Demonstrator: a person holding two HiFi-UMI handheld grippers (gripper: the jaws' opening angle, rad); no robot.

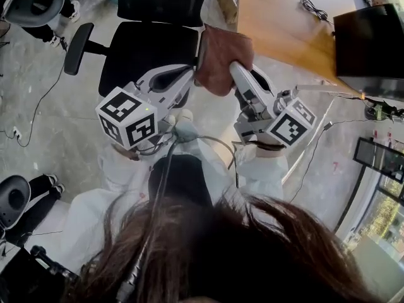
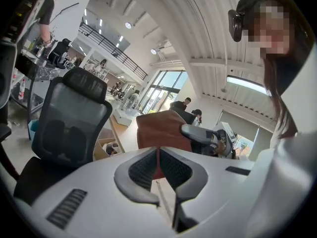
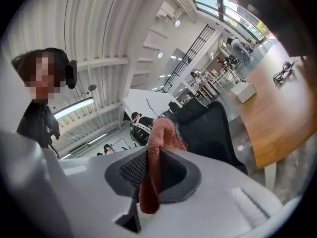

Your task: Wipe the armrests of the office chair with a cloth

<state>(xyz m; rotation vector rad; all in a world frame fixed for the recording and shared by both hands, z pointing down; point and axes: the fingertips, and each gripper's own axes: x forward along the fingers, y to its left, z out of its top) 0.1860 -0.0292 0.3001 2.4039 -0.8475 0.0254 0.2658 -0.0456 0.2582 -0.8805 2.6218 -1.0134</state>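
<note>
Dark brown hair [image 1: 208, 257] fills the bottom of the head view, with white sleeves [image 1: 120, 169] under the grippers. Each gripper carries a white cube with black-and-white square markers [image 1: 126, 118]. Left claw [image 1: 191, 71] is pressed together, pinching a thin edge of the rust-brown terry cloth [image 1: 221, 59] between its ribbed dark pads [image 2: 143, 167]. Right claw [image 1: 235, 68] is clamped on a bunched fold of the same cloth, with a tail of it hanging down between the pads toward the camera. Cloth is held up in the air between both claws; it is crumpled, with a soft looped pile and one solid colour. Behind it stands a black office chair [image 1: 148, 49] with mesh back and headrest, and in the head view the cloth overlaps the seat's edge. Black padded armrest [image 1: 77, 48] sits on the seat's other side, well apart from the cloth. Grey polished floor [image 1: 76, 137] has thin cables trailing over it. Light wooden tabletop [image 1: 284, 30] beside the chair holds a black coiled cable [image 1: 314, 8] and a black screen [image 1: 369, 43]. Far back is a tall open hall with a white ribbed ceiling [image 2: 198, 29] and strip lights, a mezzanine railing [image 2: 111, 46], big windows [image 2: 166, 86] and several people among desks
</note>
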